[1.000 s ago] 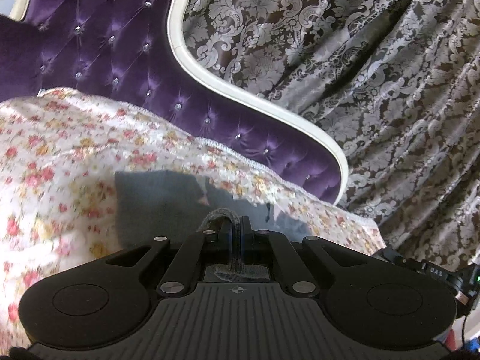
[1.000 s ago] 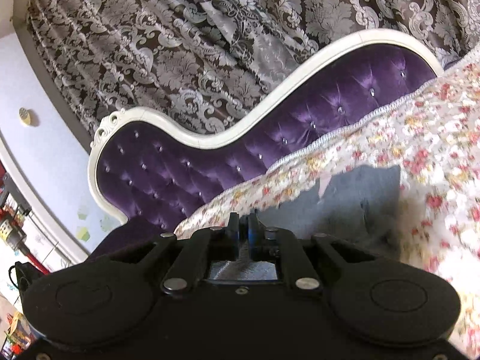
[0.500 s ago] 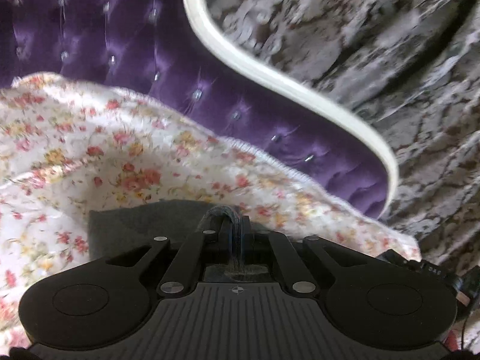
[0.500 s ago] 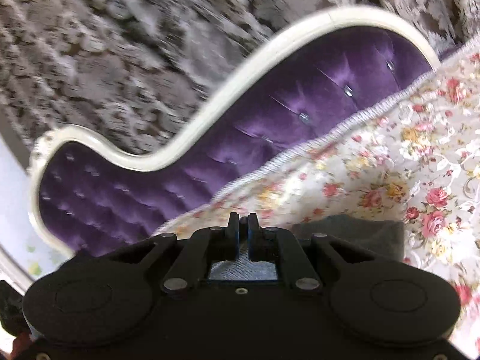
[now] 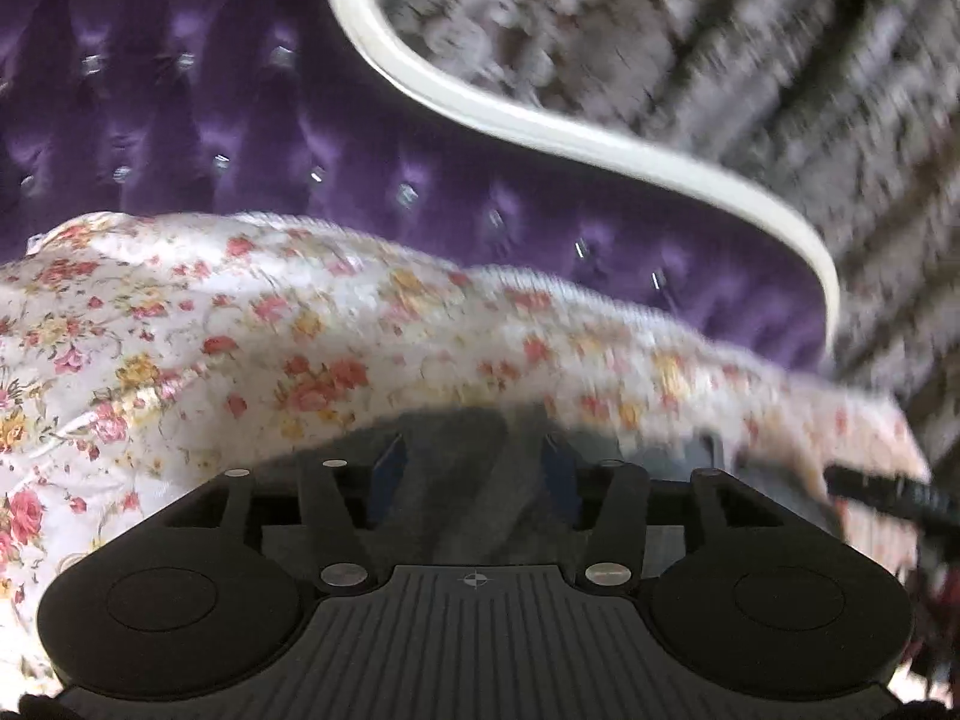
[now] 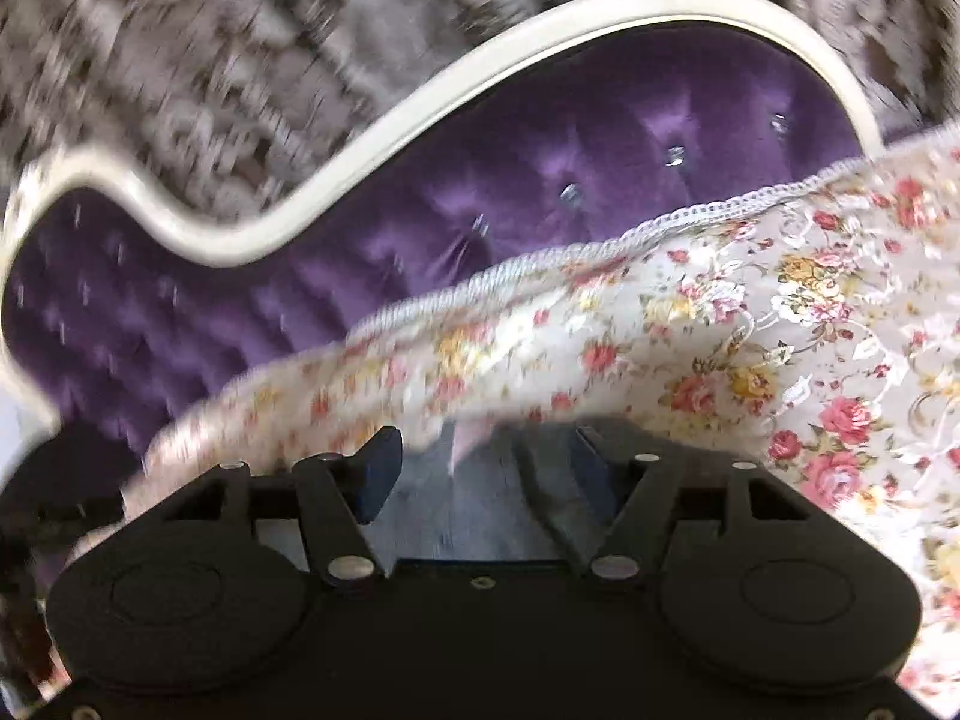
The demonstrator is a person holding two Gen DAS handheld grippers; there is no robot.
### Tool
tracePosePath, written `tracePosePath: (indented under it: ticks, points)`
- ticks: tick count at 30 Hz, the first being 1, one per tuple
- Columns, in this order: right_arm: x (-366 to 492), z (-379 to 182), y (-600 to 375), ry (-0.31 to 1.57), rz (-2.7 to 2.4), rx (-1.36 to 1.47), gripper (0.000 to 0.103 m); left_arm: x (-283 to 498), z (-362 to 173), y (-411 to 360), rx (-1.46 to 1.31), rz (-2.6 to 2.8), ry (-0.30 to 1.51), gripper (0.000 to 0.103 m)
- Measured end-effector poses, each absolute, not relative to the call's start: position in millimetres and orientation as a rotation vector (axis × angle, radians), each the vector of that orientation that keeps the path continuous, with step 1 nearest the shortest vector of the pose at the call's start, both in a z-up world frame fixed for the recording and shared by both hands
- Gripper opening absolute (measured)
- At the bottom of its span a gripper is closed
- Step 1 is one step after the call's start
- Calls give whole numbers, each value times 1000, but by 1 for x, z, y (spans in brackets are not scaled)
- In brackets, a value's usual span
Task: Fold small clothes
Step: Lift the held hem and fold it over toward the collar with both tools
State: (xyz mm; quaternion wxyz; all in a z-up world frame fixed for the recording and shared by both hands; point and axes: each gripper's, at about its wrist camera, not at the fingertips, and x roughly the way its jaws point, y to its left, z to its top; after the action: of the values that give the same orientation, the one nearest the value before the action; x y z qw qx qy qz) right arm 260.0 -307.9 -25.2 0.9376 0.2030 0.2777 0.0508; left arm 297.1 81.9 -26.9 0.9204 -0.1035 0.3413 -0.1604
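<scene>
On floral bedspread (image 5: 180, 360), grey garment (image 5: 474, 480), left tongs (image 5: 474, 474) spread, right tongs (image 6: 486, 468) spread

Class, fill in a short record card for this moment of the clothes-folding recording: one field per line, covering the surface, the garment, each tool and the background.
Surface: floral bedspread over a bed
Garment: grey cloth, lying on the bedspread beneath both tools
Left tool: open, jaws spread over the cloth
Right tool: open, jaws spread over the cloth
Behind the bed: purple tufted headboard with a white frame
Further back: patterned grey curtain
Image quality: motion blur in both views
</scene>
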Motion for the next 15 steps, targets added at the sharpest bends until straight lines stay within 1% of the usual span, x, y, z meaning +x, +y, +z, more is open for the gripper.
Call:
tracePosePath:
  ticks: [4, 8, 11, 12, 14, 15]
  points:
    - [259, -31, -293, 617, 116, 290, 67, 303, -44, 66, -84, -340, 732, 49]
    - [267, -36, -288, 635, 127, 271, 67, 313, -58, 52, 34, -379, 748, 49]
    - [277, -40, -283, 655, 130, 233, 67, 316, -62, 42, 110, -390, 720, 49]
    - [279, -42, -282, 665, 132, 230, 66, 315, -62, 42, 115, -394, 715, 48]
    - [283, -47, -280, 682, 137, 228, 55, 316, -63, 43, 80, -408, 715, 23]
    - [283, -49, -280, 686, 137, 223, 34, 318, -63, 45, 60, -390, 723, 4]
